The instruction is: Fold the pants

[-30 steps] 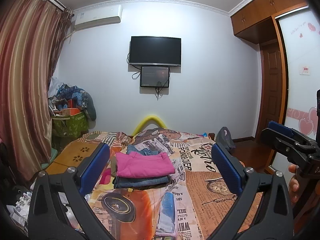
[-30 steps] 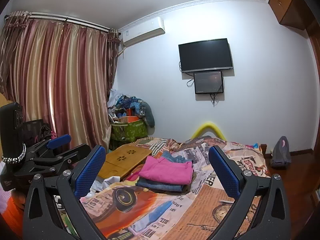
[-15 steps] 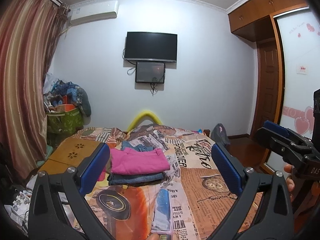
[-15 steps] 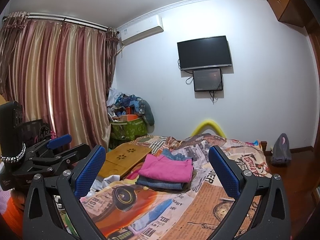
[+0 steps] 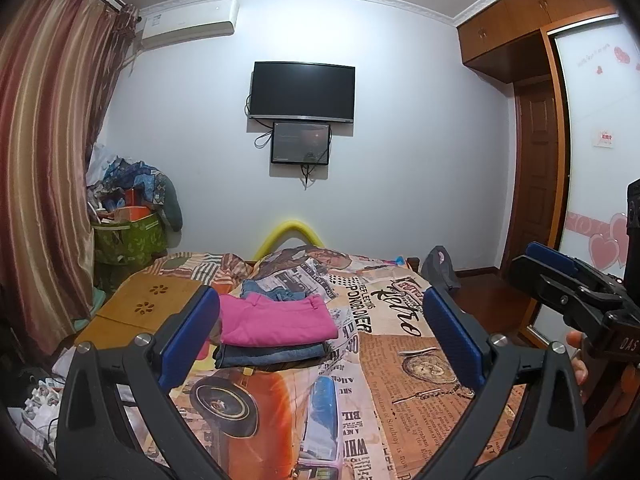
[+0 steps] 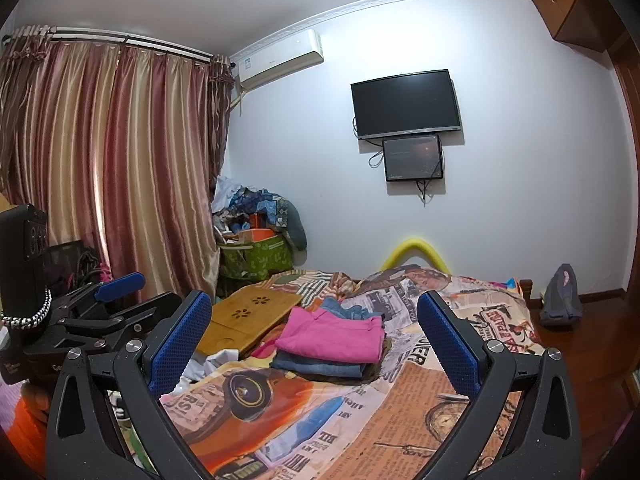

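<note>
From the left wrist, the left gripper [image 5: 320, 336] hung wide open and empty above a bed [image 5: 400, 360] spread with a newspaper-print cover. Pink pants [image 5: 276, 320], folded, topped a stack of jeans [image 5: 272, 354] ahead of its left finger. Beyond, a television [image 5: 302, 94] hung on the white wall; the right gripper [image 5: 568, 292] showed at far right.

From the right wrist, the right gripper [image 6: 314, 340] likewise gaped empty, the pink pants [image 6: 332, 334] lying between its fingers, farther up the bed [image 6: 420, 412]. Striped curtains [image 6: 120, 168] filled the left.
</note>
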